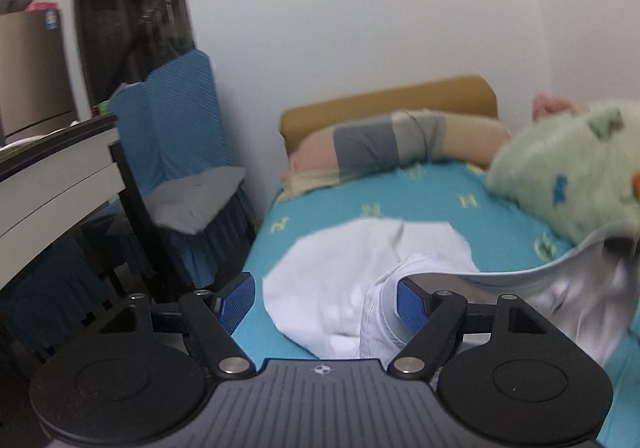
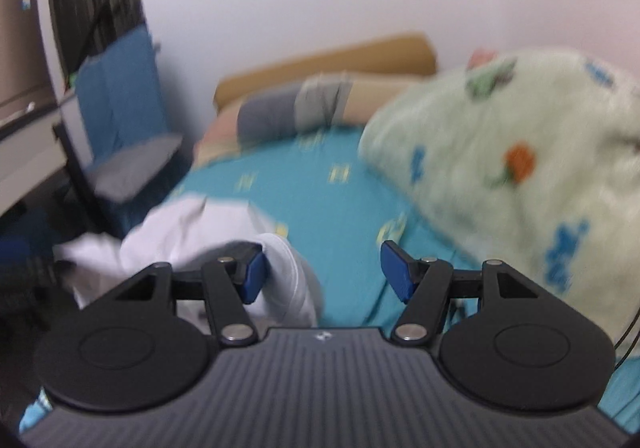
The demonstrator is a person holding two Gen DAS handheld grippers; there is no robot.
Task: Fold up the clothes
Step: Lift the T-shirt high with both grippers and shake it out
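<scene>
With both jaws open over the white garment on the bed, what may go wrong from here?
1. The white garment lies bunched near the bed's left edge; a pull could slide it off the teal sheet.
2. The left gripper may pinch several layers at once.
3. The right gripper works close to the green blanket and might snag it.

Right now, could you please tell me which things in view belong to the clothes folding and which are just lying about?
For the job:
- white garment, lying on the teal bedsheet
- left gripper, open
- right gripper, open

Lying about:
- green patterned blanket
- grey and beige pillow
- blue-covered chair
- cardboard box
</scene>
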